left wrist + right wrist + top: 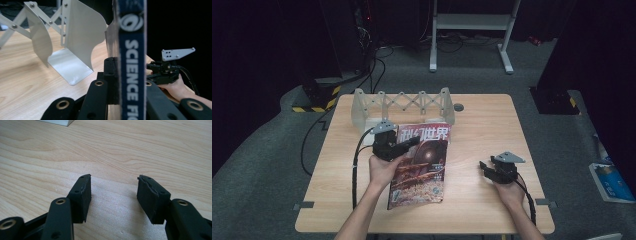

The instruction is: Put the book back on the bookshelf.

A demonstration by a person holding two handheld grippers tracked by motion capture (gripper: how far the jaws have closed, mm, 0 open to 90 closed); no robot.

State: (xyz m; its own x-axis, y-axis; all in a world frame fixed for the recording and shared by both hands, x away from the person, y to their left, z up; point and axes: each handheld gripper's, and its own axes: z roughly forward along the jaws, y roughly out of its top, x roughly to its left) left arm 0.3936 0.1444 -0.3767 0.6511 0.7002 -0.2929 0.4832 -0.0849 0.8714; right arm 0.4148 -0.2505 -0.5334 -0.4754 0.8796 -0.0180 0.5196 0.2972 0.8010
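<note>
A magazine (422,165) with a red-brown cover and a blue spine (132,37) is tilted up off the wooden table (492,125). My left gripper (404,145) is shut on it near its spine edge; in the left gripper view the spine stands upright between the jaws (128,75). Just behind it stands an expandable metal book rack (402,105) with scissor links and curved dividers (80,42). My right gripper (486,167) rests low at the table's right, apart from the magazine. Its jaws (113,195) are open over bare wood, with nothing between them.
A small dark round disc (458,107) lies on the table right of the rack. Beyond the table stands a white desk frame (472,22) on a grey floor. A blue packet (612,182) lies on the floor at right. Cables trail off the table's left side.
</note>
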